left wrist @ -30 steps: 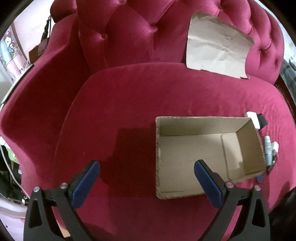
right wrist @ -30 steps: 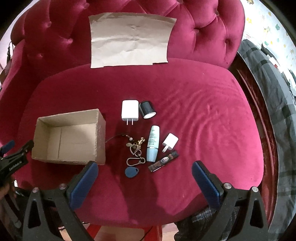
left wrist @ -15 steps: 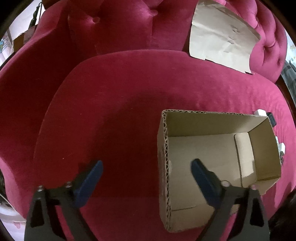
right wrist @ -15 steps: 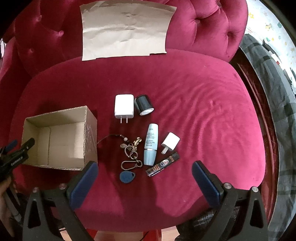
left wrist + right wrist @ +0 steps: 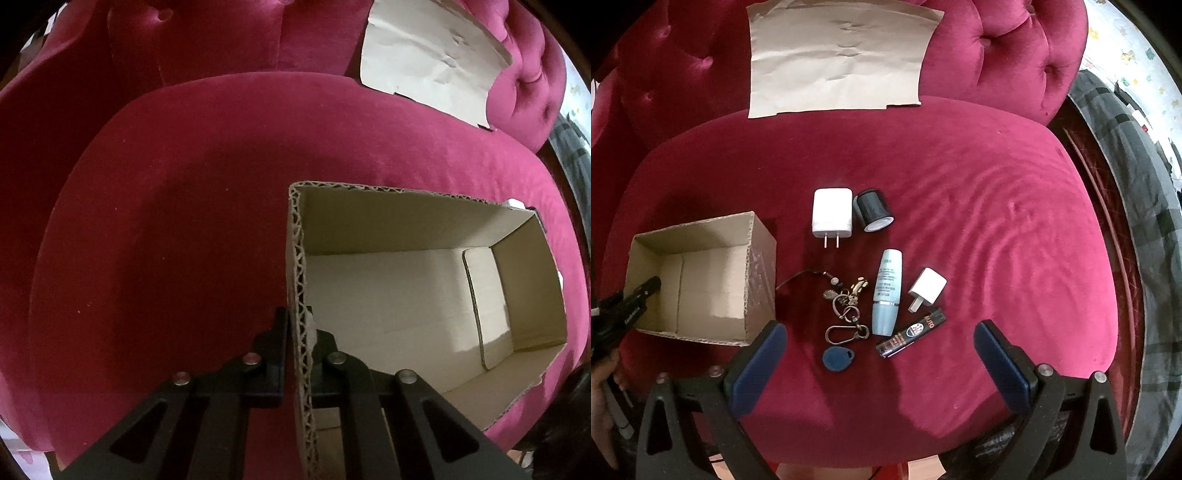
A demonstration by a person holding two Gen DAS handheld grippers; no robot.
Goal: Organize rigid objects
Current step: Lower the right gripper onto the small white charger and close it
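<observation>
**Left gripper clamps the box wall; loose items wait beside it**

On the red velvet seat (image 5: 960, 184) the open cardboard box (image 5: 701, 280) sits at the left, empty. To its right lie a large white charger (image 5: 832, 212), a black cap (image 5: 873, 210), a pale blue bottle (image 5: 886, 295), a small white plug (image 5: 927, 288), a black tube (image 5: 912, 330), and a keyring bunch (image 5: 847, 310) with a blue fob (image 5: 837, 359). A flat cardboard sheet (image 5: 838, 59) leans on the backrest.

The left gripper (image 5: 301, 332) is clenched on the box's near-left wall (image 5: 300, 295), one finger inside, one outside. The right gripper (image 5: 879, 354) hangs spread wide above the keyring, holding nothing.

A second ago the left jaws stood wide apart above the seat; they have just been closing onto the wall, the box looming larger.
</observation>
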